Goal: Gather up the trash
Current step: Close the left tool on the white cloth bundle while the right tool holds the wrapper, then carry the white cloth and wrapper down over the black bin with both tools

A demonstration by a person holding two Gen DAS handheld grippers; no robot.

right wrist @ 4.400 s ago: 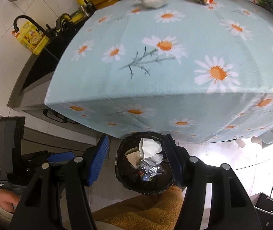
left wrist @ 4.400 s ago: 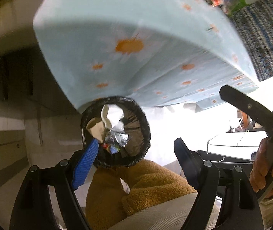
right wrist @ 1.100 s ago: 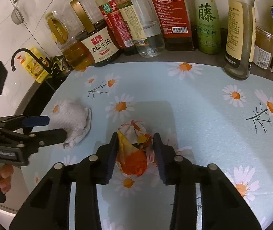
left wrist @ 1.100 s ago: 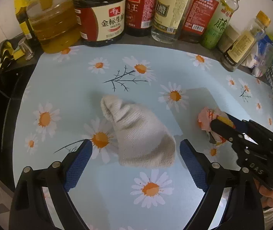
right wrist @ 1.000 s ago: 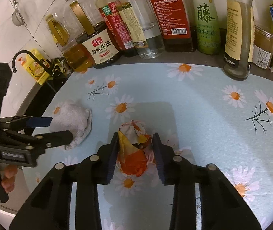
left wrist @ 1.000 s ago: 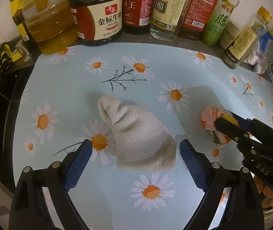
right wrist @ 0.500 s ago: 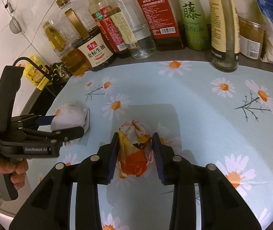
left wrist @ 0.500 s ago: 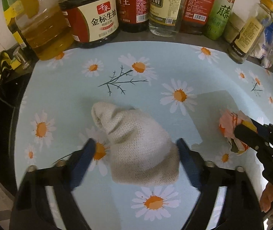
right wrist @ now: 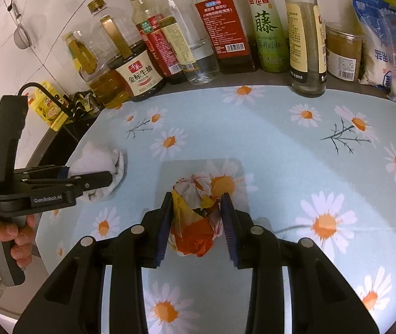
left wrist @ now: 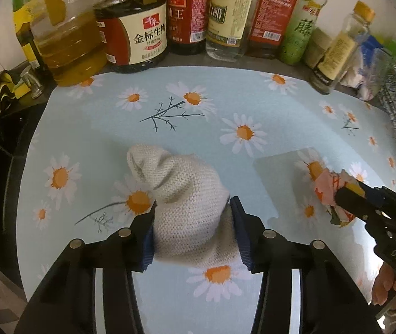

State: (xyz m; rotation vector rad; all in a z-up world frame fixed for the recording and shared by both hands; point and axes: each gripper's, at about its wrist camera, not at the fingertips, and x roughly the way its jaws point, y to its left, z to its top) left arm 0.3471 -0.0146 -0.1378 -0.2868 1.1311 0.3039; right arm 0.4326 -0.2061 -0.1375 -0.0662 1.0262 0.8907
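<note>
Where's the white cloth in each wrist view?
Left wrist: cloth at lower centre, pinched in the left claw.
Right wrist: cloth at mid-left, behind the left claw; the right claw grips the wrapper.
Shared landmark: soy sauce jug, back left in both.

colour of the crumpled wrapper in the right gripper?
Crumpled wrapper in the right gripper: orange-red, yellow and pale pinkish-white. Clearest in the right wrist view.
</note>
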